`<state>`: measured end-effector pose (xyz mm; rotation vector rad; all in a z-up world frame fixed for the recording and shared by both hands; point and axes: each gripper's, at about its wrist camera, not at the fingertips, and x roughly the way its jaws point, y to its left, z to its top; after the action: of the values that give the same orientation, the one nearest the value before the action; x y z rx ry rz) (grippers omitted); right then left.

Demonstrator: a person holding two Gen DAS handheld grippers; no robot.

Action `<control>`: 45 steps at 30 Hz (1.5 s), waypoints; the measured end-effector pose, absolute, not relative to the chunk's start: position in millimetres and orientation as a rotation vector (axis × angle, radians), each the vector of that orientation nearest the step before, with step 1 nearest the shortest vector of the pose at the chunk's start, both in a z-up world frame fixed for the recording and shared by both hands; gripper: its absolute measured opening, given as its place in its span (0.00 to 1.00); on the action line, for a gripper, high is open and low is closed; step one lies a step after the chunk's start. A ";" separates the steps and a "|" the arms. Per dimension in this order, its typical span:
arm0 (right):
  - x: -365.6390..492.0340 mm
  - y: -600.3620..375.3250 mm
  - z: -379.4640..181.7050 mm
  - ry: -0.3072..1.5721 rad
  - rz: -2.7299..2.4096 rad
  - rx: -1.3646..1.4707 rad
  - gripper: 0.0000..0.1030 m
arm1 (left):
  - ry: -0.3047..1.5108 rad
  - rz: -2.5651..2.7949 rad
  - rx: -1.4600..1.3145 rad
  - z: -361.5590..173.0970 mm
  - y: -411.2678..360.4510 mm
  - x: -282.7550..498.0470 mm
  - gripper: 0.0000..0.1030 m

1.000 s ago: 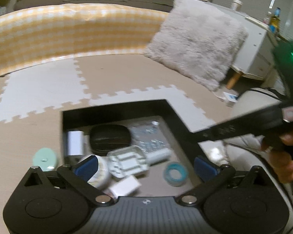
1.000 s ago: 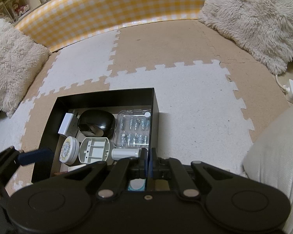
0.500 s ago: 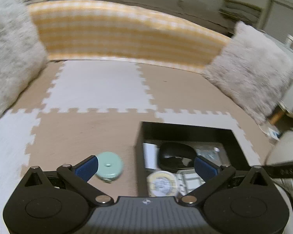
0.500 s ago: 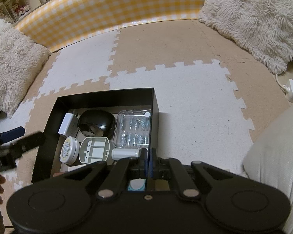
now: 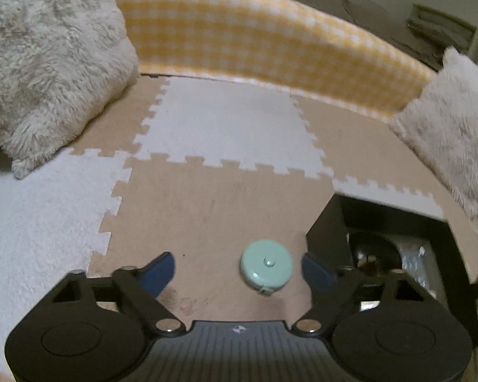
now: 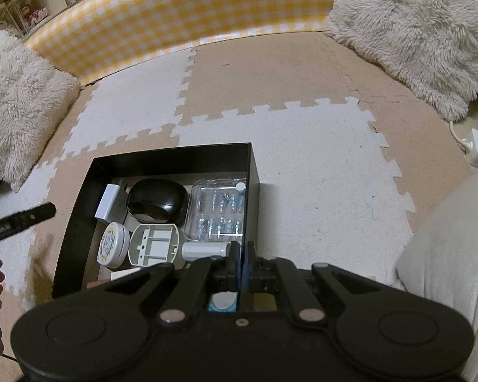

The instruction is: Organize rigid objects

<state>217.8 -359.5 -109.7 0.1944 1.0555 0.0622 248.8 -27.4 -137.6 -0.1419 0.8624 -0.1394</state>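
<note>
Left tongs: spread wide and holding nothing, low over the tan foam mat
Mint disc: a round, flat case (a tape measure, I'd guess) lying flat on the mat, just outside the left wall of the black box
Key relation: the disc sits between the two blue fingertips but off-centre, close to the right-hand tip and well clear of the left-hand one; being round it has no long axis to line up with, only a small tab at its near edge
Right tongs: closed tight on nothing that I can see, parked over the near right corner of the box
Nearer hand: the left, plainly; the right is on the far side of the box from the disc
Box contents: black oval case, clear blister tray, round tin, white adapter, grey bracket, white cylinder
My guess at the next move: shift the left tongs a little to the right so the disc is centred, then close and lift it over the wall
Risk: closing as it stands, the near tip may nudge the disc sideways first
</note>
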 end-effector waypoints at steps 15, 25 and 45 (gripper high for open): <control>217.7 -359.8 -110.7 1.059 0.065 0.195 0.03 | 0.854 -0.292 0.070 -169.9 -54.8 250.3 0.43; 217.5 -362.0 -111.6 1.058 0.066 0.205 0.03 | 0.791 -0.315 0.040 -182.2 -54.8 262.7 0.45; 216.7 -362.7 -113.0 1.060 0.068 0.204 0.03 | 0.887 -0.323 0.135 -175.1 -52.5 246.4 0.58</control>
<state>216.7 -362.7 -113.0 0.2036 1.0602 0.0681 246.4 -52.5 -175.1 0.1352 0.8870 -0.3227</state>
